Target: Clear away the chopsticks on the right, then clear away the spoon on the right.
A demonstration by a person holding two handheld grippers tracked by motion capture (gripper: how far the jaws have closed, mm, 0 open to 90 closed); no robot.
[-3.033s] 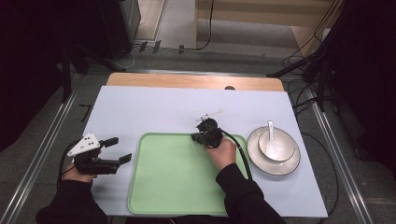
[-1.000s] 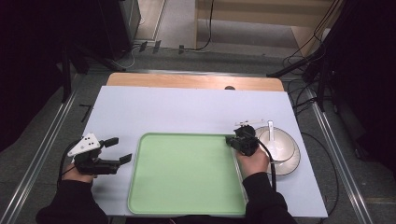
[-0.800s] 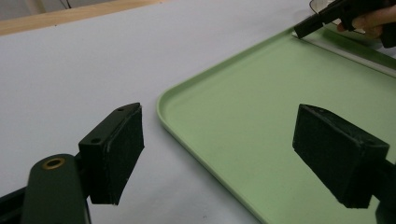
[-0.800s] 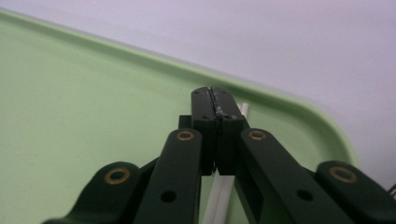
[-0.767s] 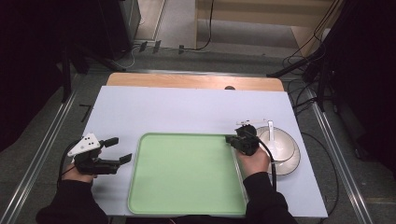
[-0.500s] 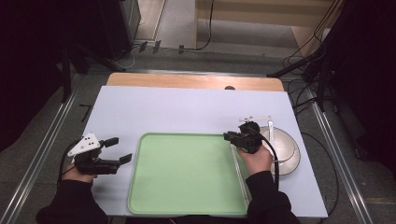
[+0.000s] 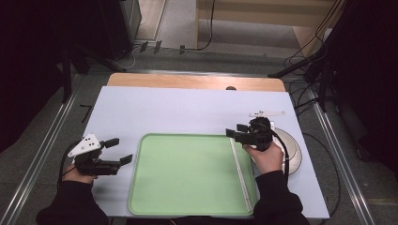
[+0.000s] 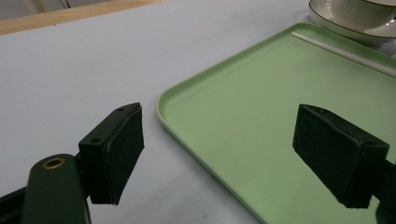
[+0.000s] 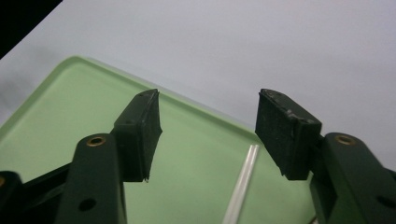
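Now | R gripper (image 7: 240, 133) jaws just opened, empty | chopstick (image 7: 240, 172) on tray (image 7: 187, 173) | bowl (image 7: 292, 149) beside.

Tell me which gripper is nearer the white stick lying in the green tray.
Right. The right gripper hangs just above the white stick's far end at the green tray's right edge, jaws open. The left gripper sits off the tray's left side, the tray's width away.

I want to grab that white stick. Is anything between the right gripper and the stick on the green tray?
No, nothing visible. The right gripper, jaws just opened and empty, hangs over the white stick, which lies bare along the right edge of the green tray.
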